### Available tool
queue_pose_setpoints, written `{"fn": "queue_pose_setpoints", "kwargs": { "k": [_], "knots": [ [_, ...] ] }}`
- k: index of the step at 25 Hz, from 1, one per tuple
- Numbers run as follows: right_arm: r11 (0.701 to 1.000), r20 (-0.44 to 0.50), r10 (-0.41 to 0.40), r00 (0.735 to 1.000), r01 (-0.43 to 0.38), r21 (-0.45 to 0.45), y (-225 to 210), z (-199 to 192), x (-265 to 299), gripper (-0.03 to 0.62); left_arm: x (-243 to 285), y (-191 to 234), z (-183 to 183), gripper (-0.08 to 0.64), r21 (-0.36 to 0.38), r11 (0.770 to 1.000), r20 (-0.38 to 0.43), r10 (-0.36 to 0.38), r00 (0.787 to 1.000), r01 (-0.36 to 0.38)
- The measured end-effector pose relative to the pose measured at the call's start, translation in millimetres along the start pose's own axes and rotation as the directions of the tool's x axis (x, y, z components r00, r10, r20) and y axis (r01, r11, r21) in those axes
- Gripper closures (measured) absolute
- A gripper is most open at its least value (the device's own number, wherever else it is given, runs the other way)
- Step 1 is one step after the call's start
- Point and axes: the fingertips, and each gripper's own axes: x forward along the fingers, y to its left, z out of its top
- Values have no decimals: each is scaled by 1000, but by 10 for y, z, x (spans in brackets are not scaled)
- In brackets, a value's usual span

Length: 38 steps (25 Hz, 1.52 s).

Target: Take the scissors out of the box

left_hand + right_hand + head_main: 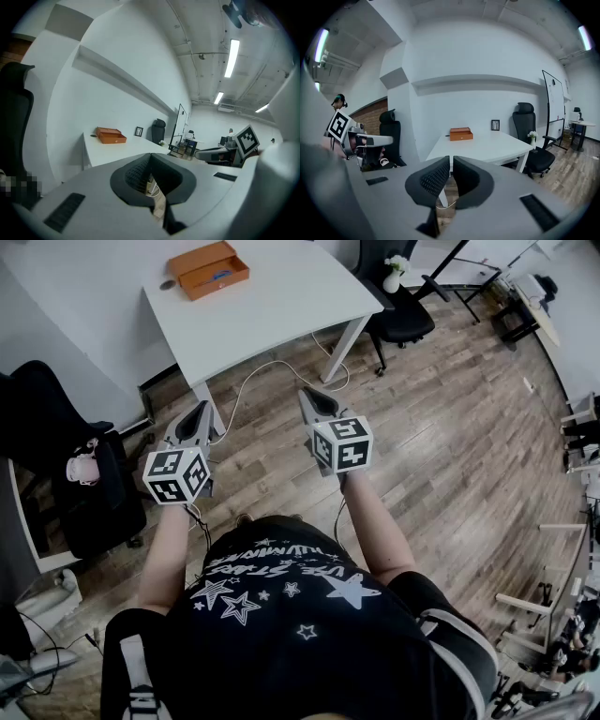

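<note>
Left gripper: fingers were pressed together, empty.
Right gripper: fingers were pressed together, empty.
Box: was seen well beyond both fingertips.

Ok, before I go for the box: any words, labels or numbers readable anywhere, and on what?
"THE STARS", apparently, upside down on the person's black shirt; the line beside it is unreadable.
Left marker cube and right marker cube: black-and-white patterns only, no letters.
Orange box: nothing legible from here.
Picture frame: too small to read.
</note>
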Motion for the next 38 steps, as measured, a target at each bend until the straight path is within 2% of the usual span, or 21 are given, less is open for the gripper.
{"fn": "queue_pose_setpoints", "kwargs": {
  "k": [11, 20, 27, 30, 33, 38],
  "knots": [
    [1000, -24, -18, 1000, 18, 9, 122, -53, 167, 537, -26, 231, -130, 541, -25, 1000, -33, -15, 999, 14],
    [998, -23, -51, 998, 52, 42, 385, -118, 475, 537, -61, 748, -223, 541, -55, 998, -64, -32, 997, 29],
    [996, -34, -68, 997, 70, 62, 223, -169, 549, 537, 160, 800, -282, 541, -36, 997, -84, -68, 994, 65],
    [996, -30, -51, 998, 53, 68, 50, -134, 703, 536, 353, 846, -247, 541, -61, 997, -80, -43, 996, 38],
    [999, -43, -1, 999, 3, 49, -153, -122, 970, 536, 589, 882, -262, 541, -76, 997, -88, -5, 996, -2],
    [994, -43, 101, 994, -99, 36, -620, 59, 1523, 535, 1127, 997, -177, 541, -83, 990, -105, 104, 989, -113]
  ]
}}
